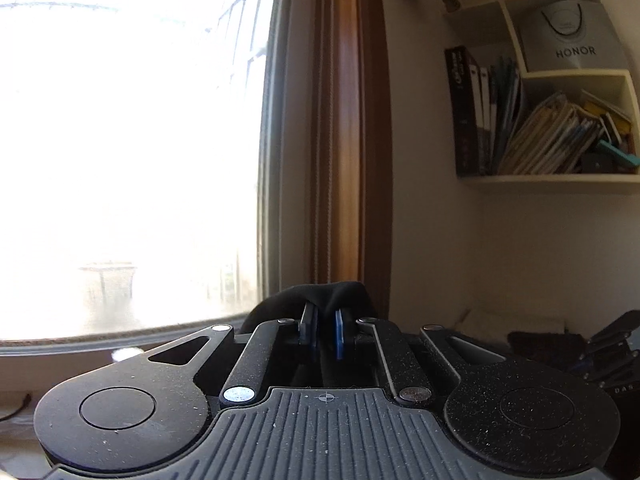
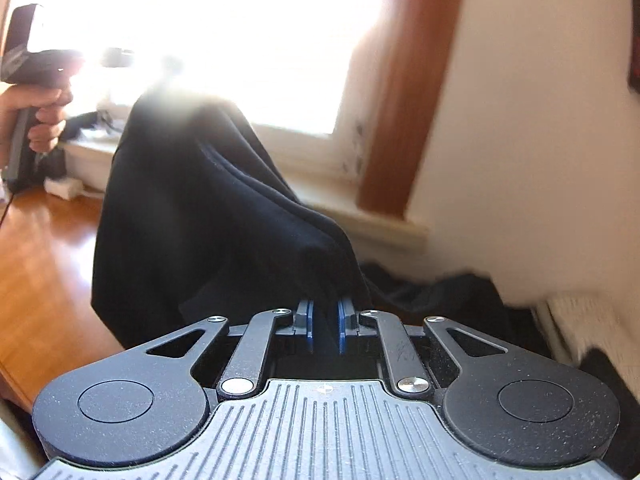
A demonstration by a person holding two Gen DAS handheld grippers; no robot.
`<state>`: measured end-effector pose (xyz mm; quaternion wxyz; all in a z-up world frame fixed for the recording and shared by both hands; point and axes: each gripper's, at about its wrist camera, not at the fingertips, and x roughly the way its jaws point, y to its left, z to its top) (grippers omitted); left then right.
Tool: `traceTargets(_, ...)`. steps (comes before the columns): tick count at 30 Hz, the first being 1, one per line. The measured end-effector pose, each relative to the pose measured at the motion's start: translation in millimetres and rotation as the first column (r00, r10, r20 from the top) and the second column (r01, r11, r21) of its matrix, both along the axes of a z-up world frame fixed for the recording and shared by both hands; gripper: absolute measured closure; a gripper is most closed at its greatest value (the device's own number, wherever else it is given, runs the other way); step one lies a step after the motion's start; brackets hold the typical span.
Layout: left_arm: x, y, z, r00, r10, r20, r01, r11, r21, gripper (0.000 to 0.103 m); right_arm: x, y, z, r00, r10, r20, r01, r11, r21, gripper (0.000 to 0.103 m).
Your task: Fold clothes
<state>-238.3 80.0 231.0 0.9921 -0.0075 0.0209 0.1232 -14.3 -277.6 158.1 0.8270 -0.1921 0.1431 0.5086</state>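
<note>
Dark navy garment (image 2: 192, 216) is hanging in the air in front of the window (image 2: 240, 40), stretched between both grippers, its lower part draping down over the wooden floor (image 2: 44, 264) below the window sill. Right gripper (image 2: 325, 322) is pinching one bunched corner of the cloth, blue pads (image 2: 342, 328) pressing in on the fabric with only cloth between them. Left gripper (image 1: 322, 330) is pinching another corner, which is bunching up black over its fingertips; pads nearly together on the fabric, window frame (image 1: 340, 120) straight ahead of it. In the right wrist view the person's hand (image 2: 38, 114) is gripping the left gripper's handle at the window's left edge, level with the top of the garment. More dark cloth (image 2: 444, 292) is lying low, to the right of the window under the white wall. A wall shelf (image 1: 560, 128) with books and a grey HONOR bag (image 1: 570, 36) is sitting up right of the window frame. A white charger block (image 2: 64, 188) is lying on the floor just under the sill.
</note>
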Motion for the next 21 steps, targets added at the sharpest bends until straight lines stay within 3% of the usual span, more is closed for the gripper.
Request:
traceTargets(4,-34,10,24,0.998,0.040,0.049,-0.041,0.999,0.015,0.100,-19,14,11,0.996,0.089,-0.005,-0.089,0.995,0.039,0.091)
traceTargets(7,-31,9,25,0.998,0.056,-0.038,-0.053,0.996,0.074,0.100,-21,30,1,0.993,0.114,-0.009,-0.114,0.994,-0.001,0.091)
traceTargets(10,-16,10,8,0.989,0.062,-0.136,-0.048,0.993,0.105,0.100,-16,46,-20,0.994,0.105,-0.032,-0.106,0.993,-0.058,0.091)
traceTargets(14,-1,16,-18,0.967,0.026,-0.252,-0.006,0.997,0.079,0.097,-19,48,-46,0.991,0.100,-0.091,-0.111,0.985,-0.130,0.088)
traceTargets(16,2,17,-25,0.960,0.010,-0.279,0.010,0.997,0.071,0.090,-22,46,-57,0.988,0.098,-0.119,-0.117,0.980,-0.161,0.086)
traceTargets(21,-7,20,-33,0.951,-0.010,-0.309,0.032,0.997,0.069,0.090,-28,41,-76,0.976,0.109,-0.187,-0.148,0.967,-0.206,0.079)
